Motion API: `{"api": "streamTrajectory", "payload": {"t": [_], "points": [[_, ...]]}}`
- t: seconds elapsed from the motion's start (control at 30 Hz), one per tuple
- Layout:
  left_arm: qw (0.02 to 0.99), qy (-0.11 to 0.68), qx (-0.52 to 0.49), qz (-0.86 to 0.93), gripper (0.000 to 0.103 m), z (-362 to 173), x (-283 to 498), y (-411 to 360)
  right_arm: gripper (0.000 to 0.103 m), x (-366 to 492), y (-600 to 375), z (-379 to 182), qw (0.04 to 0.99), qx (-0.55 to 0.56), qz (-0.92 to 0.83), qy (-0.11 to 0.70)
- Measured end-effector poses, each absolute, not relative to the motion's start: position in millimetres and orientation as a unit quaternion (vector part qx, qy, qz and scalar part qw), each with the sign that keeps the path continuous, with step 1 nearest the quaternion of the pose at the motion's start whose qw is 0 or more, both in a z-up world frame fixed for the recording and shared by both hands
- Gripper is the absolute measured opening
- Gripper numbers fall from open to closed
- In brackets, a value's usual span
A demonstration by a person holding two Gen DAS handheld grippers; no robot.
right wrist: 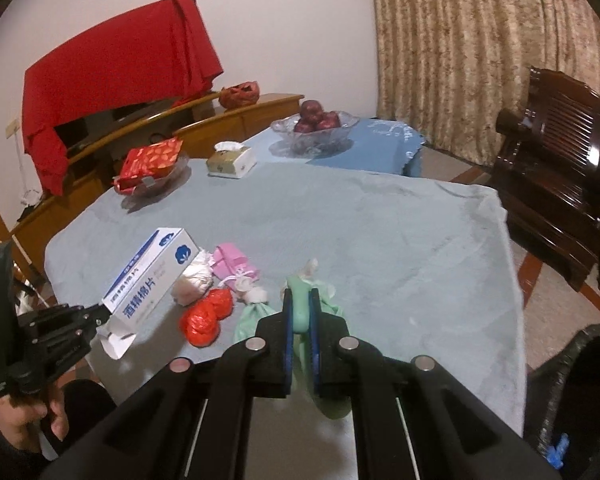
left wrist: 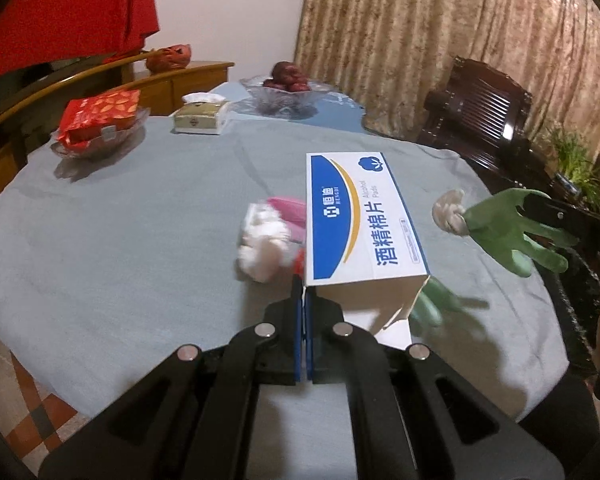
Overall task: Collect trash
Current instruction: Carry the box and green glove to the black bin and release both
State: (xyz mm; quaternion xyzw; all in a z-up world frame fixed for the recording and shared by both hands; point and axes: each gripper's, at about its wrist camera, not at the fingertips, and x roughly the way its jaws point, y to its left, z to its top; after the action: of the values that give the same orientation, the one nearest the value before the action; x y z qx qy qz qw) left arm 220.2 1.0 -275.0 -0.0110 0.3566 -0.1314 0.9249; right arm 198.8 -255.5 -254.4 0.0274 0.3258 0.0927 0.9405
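Nearest the lens, our left tongs (left wrist: 303, 300) are pressed together on the open end flap of a white and blue alcohol pad box (left wrist: 360, 220), holding it tilted above the counter (left wrist: 140, 220). Our right tongs (right wrist: 300, 312) are clamped on a pale green glove (right wrist: 302, 304), which hangs in the air with a white wad (left wrist: 448, 212) bunched at its far end.

Taking the box as our landmark: a white crumpled tissue ball (right wrist: 194, 284) lies just beside its left wall as the left view shows it, with pink wrapping (right wrist: 234, 262) behind that. Two red crumpled bags (right wrist: 206, 316) lie near its open end, and a second green glove (right wrist: 252, 318) rests just right of that end. A black trash bag (right wrist: 580, 392) sits well apart from the box, off the counter's right edge.

We judge the thin flap grip risky: the box could swing, tear free, or drop. The limp glove could slip, or shed its white wad, before reaching the bag.
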Motion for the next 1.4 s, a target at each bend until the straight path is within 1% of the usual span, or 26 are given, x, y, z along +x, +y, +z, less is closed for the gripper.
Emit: {"api": "streamTrajectory", "payload": {"t": [0.43, 0.93, 1.13, 1.4], "points": [[0.918, 0.350, -0.004, -0.185, 0.000, -251, 191, -93, 0.007, 149, -334, -236, 0.950, 0.035, 0.032, 0.309], [0.896, 0.361, 0.033, -0.257, 0.000, -230, 134, -256, 0.007, 79, -457, -241, 0.945, 0.037, -0.063, 0.319], [0.882, 0.379, 0.042, -0.276, 0.000, -233, 124, -318, 0.007, 58, -511, -248, 0.939, 0.049, -0.099, 0.326], [0.865, 0.403, 0.049, -0.295, 0.001, -251, 106, -391, 0.006, 41, -570, -264, 0.930, 0.061, -0.135, 0.337]]}}
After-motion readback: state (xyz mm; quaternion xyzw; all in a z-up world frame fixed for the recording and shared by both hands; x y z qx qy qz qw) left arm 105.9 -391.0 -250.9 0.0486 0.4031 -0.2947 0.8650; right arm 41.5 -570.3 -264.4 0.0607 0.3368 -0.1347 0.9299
